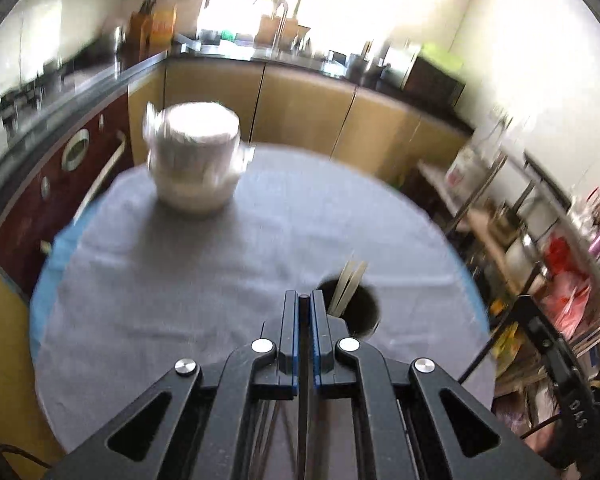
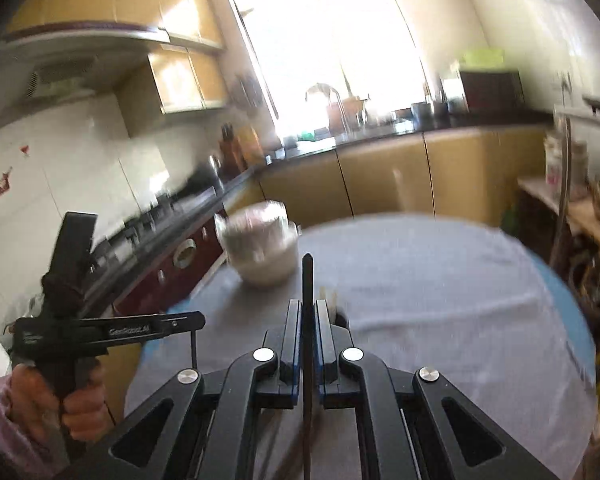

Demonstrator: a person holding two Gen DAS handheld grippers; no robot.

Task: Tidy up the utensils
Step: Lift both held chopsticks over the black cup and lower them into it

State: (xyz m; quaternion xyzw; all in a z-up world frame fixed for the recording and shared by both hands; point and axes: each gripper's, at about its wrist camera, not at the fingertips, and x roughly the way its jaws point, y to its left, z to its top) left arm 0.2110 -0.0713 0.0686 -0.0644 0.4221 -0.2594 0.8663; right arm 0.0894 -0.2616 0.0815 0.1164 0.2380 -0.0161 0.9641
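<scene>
In the left wrist view my left gripper [image 1: 303, 295] is shut on a thin dark chopstick [image 1: 303, 392] that runs down between its fingers. Just right of its tips stands a black cup [image 1: 362, 314] holding pale chopsticks [image 1: 350, 286]. My right gripper [image 2: 308, 305] is shut on another dark chopstick [image 2: 308, 276], whose tip sticks up past the fingers. Most of the black cup [image 2: 341, 319] is hidden behind its right finger. The right wrist view also shows the left gripper [image 2: 200, 321] at the left, held in a hand [image 2: 80, 404], with its dark chopstick [image 2: 193, 350] hanging below. Both grippers are above the table.
A round table under a grey cloth [image 1: 220, 272] carries a white lidded container [image 1: 196, 160] at its far left. Kitchen cabinets and a dark counter [image 1: 300, 60] run behind. Cluttered shelves [image 1: 540, 240] stand to the right of the table.
</scene>
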